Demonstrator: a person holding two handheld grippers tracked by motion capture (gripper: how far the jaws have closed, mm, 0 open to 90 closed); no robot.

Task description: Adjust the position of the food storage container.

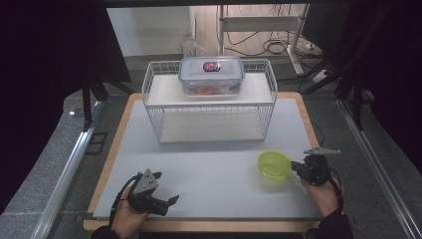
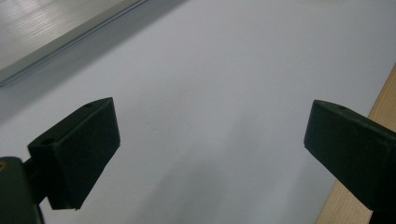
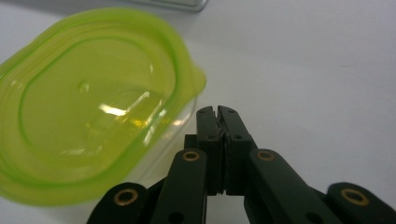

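Two grippers are sitting low at my edge of the white table mat [image 1: 209, 164], well apart from each other. I am holding the right gripper [image 1: 294, 166] just beside the green-lidded container [image 1: 274, 166], at its right edge; in the right gripper view its jaws are clenched together with nothing between them, and the green lid [image 3: 93, 107] is lying to the left of the fingertips [image 3: 208, 116], its rim tab just beside them. I cannot tell whether the tips are touching the container's clear wall or are only very near it. The container is resting on the mat, at the right of the table's near half, in front of the white wire shelf rack [image 1: 209, 102].

I am keeping the left gripper [image 1: 166, 187] released, its jaws spread wide over bare mat, with the table's wooden edge [image 2: 373, 130] showing behind one finger.

On the rack's upper shelf a clear lock-lid food box [image 1: 211, 74] is standing, with something orange inside.
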